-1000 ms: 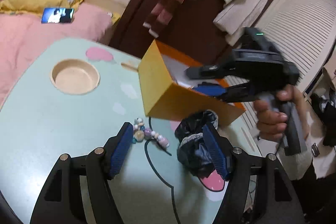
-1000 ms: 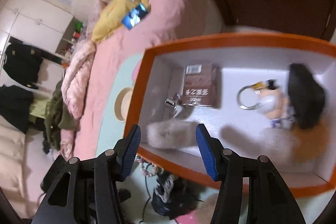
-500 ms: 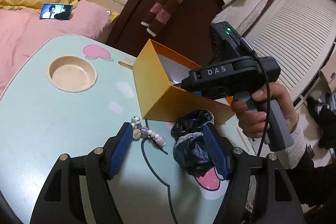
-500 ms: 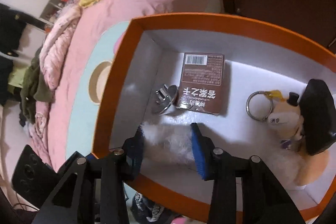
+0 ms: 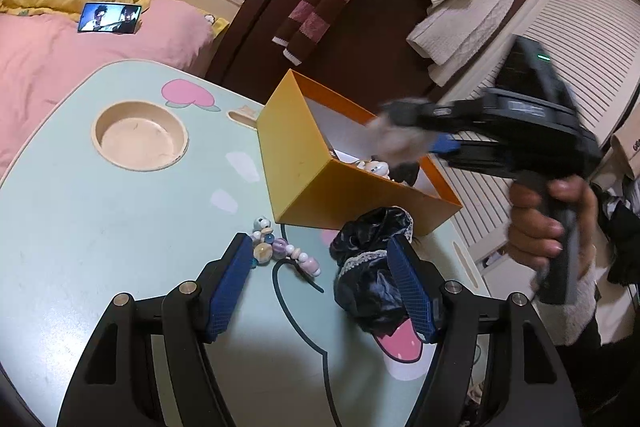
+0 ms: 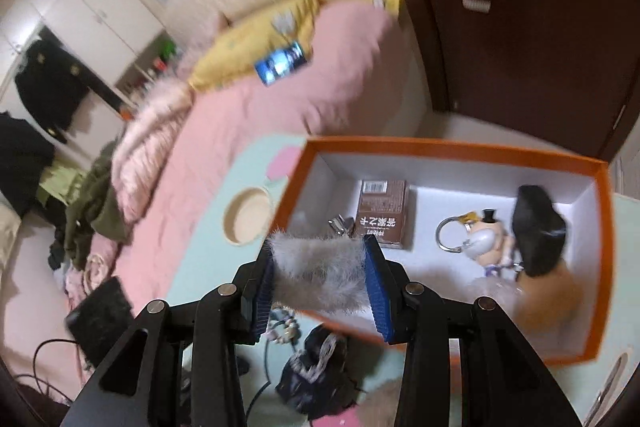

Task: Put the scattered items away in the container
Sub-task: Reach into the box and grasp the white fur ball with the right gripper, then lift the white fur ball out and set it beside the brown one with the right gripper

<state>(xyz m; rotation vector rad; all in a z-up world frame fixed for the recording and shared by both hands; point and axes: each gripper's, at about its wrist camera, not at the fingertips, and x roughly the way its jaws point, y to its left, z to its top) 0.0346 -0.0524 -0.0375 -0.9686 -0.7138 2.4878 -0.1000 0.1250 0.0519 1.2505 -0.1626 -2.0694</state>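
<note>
The right gripper (image 6: 320,285) has just been closing and now pinches a grey fur pom-pom (image 6: 318,269) between its blue pads, held in the air above the near rim of the orange box (image 6: 600,267). From the left wrist camera the same gripper (image 5: 424,143) is motion-blurred; the fur shows only as a pale smear (image 5: 394,137) at its tip, above the box's (image 5: 304,179) open top. The hand (image 5: 548,223) wraps the grip from below, a fuzzy white cuff at the wrist, the tool angled down and to the left in that picture.

The left gripper (image 5: 320,279) hangs low over the mint-green table (image 5: 80,227) with its jaws spread and nothing pressed between them. A crumpled black scrunchie with lace trim (image 5: 372,267) lies against the inner face of its right pad; whether they touch is hard to tell. A beaded bracelet (image 5: 280,251) lies just off the left pad.

Only the right wrist view looks into the box: a brown carton (image 6: 384,215), a metal clip (image 6: 340,225) partly behind the fur, a keyring figure (image 6: 484,239), a black object (image 6: 536,231) and a blurred orange-tan fluffy thing in the near corner. The left view shows little more than the box's outer walls
</note>
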